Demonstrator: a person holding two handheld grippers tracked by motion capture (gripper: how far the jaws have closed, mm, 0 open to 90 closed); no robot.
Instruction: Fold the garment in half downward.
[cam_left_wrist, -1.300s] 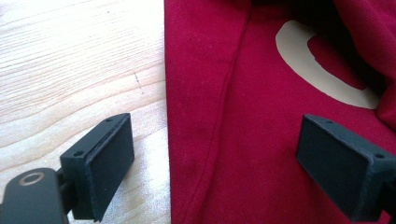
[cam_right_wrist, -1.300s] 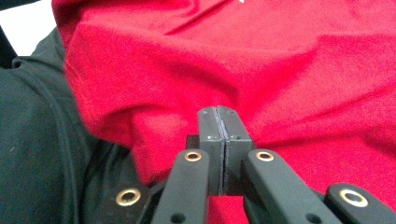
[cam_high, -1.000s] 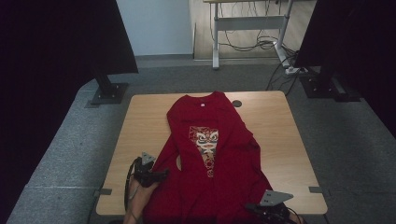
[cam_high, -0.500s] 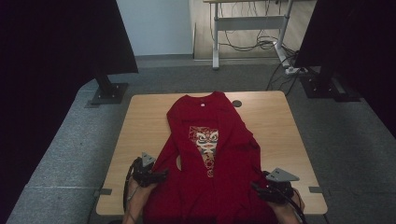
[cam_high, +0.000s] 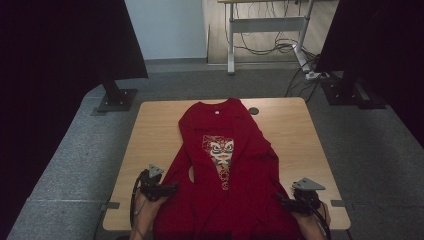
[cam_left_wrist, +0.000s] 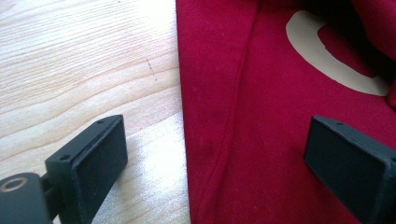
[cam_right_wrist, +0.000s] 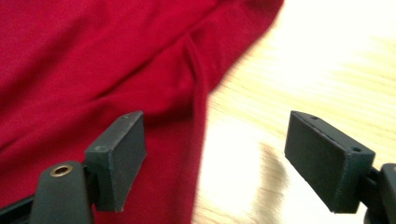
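A red T-shirt (cam_high: 225, 165) with a lion-face print lies flat on the wooden table (cam_high: 155, 130), collar at the far end. My left gripper (cam_high: 172, 189) is at the shirt's near left edge. In the left gripper view its jaws (cam_left_wrist: 215, 130) have just been opening and stand wide; the shirt's (cam_left_wrist: 280, 116) side hem lies between them, untouched by the pads. My right gripper (cam_high: 281, 199) is at the near right edge. Its jaws (cam_right_wrist: 215, 123) have also just been opening; the cloth (cam_right_wrist: 93, 70) edge and bare table (cam_right_wrist: 303, 70) lie between them, and no pad presses on the cloth.
A small dark round disc (cam_high: 254, 110) sits on the table beside the collar. Black screens on stands (cam_high: 115, 97) flank the table on grey carpet. A desk frame with cables (cam_high: 265, 47) stands behind. Bare wood (cam_left_wrist: 70, 70) runs left of the shirt.
The right gripper has moved right and a little farther onto the table, from the shirt's bottom hem to its right edge, and its jaws have opened. The left hand stayed put.
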